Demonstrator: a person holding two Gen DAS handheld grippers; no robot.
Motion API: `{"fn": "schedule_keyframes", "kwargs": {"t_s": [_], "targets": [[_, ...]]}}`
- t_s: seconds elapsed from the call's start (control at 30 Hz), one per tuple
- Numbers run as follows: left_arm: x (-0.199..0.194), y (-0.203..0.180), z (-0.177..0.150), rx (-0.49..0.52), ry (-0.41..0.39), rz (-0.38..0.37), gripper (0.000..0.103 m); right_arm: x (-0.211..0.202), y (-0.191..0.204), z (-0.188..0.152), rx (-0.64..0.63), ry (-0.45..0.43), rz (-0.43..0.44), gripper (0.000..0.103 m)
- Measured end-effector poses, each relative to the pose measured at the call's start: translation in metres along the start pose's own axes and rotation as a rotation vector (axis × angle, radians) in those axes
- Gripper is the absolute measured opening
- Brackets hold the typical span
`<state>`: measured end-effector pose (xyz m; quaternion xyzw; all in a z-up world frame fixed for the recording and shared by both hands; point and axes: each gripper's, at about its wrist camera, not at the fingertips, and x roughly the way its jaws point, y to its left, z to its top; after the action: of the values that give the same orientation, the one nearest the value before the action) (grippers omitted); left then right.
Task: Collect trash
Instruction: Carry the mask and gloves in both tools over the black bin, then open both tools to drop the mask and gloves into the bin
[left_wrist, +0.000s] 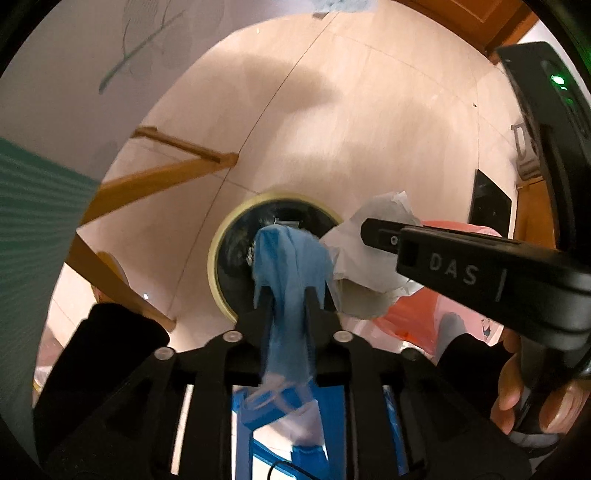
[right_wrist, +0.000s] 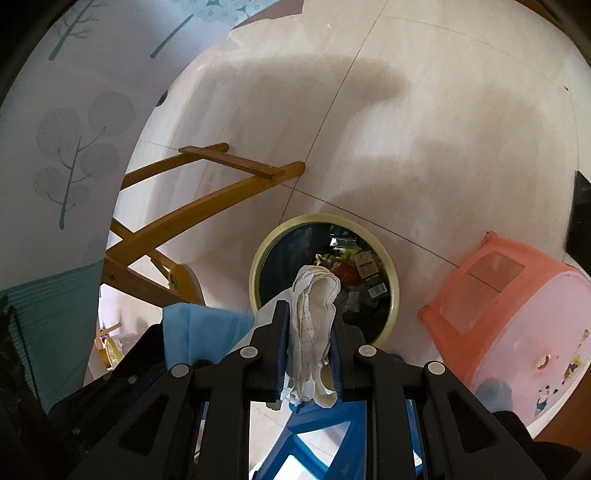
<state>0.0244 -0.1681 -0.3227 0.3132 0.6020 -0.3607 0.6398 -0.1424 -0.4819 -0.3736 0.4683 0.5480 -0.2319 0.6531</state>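
Observation:
A round trash bin with a cream rim (left_wrist: 216, 258) (right_wrist: 258, 258) stands on the floor below both grippers, lined in black, with wrappers and scraps inside. My left gripper (left_wrist: 286, 291) is shut on a crumpled blue tissue (left_wrist: 288, 266) held above the bin's mouth. My right gripper (right_wrist: 310, 314) is shut on a crumpled white paper towel (right_wrist: 314, 306) over the bin's near rim. In the left wrist view the right gripper's finger (left_wrist: 380, 234) comes in from the right with the white towel (left_wrist: 365, 266). The blue tissue also shows in the right wrist view (right_wrist: 199, 332).
A wooden rocking frame (right_wrist: 207, 206) (left_wrist: 155, 177) lies on the pale tiled floor left of the bin. A pink and orange plastic stool (right_wrist: 517, 314) lies tipped over to the right. A blue stool (right_wrist: 317, 432) sits under the grippers. A patterned cloth (right_wrist: 66, 147) hangs at left.

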Motion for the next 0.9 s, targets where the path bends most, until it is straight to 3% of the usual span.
{"fn": "schedule_keyframes", "kwargs": {"t_s": [0.17, 0.43, 0.57, 0.9], "targets": [[0.007, 0.003, -0.008, -0.005, -0.007, 0.019, 0.038, 0.002, 0.002, -0.002, -0.010, 0.003, 0.000, 0.019], [0.001, 0.005, -0.013, -0.023, -0.014, 0.064, 0.038, 0.010, 0.010, -0.005, -0.033, 0.035, 0.020, 0.019], [-0.005, 0.013, -0.016, -0.048, -0.007, 0.076, 0.039, 0.014, 0.015, -0.007, -0.036, 0.049, 0.049, 0.034], [-0.018, 0.017, -0.026, -0.088, -0.006, 0.080, 0.039, 0.013, 0.021, -0.008, -0.032, 0.066, 0.065, 0.038]]}}
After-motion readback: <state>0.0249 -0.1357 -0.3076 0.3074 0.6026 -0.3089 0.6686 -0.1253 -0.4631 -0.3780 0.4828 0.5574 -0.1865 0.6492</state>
